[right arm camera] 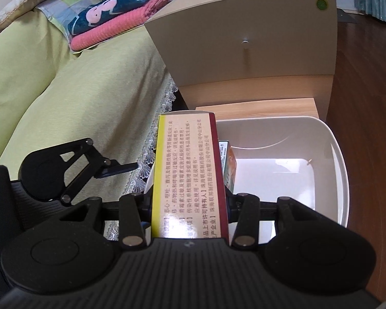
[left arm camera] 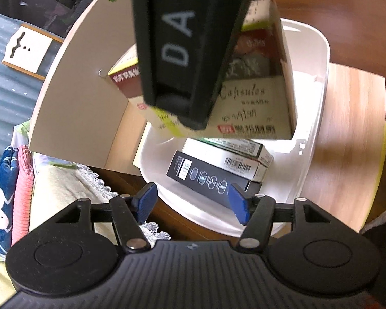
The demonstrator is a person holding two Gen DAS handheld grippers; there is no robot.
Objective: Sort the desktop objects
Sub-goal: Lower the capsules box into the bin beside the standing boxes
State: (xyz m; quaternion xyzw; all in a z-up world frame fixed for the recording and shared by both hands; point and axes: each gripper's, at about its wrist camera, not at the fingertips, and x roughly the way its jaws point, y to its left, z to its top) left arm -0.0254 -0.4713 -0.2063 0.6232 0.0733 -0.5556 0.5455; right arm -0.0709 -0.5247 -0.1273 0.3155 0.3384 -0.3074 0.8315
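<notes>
A medicine box [right arm camera: 190, 175] with yellow and maroon edges and printed text is clamped between the jaws of my right gripper [right arm camera: 189, 203], which is shut on it. In the left wrist view this box [left arm camera: 254, 103], labelled "Capsules", hangs tilted over the white bin [left arm camera: 319, 59], under the black body of the right gripper [left arm camera: 190, 118]. A black box [left arm camera: 208, 180] and a white barcoded box [left arm camera: 226, 159] lie inside the bin. My left gripper [left arm camera: 193, 203] stands open at the bin's near rim, its blue pads holding nothing. An orange box [right arm camera: 230, 170] shows in the bin [right arm camera: 342, 170].
The bin rests on a light wooden stool [left arm camera: 347, 128]. Behind it stands a beige cabinet [right arm camera: 244, 43] with a small knob. A couch with a yellow-green cover [right arm camera: 64, 90] and folded blankets [right arm camera: 115, 18] lies to the left. Dark wood floor [right arm camera: 360, 103] is at right.
</notes>
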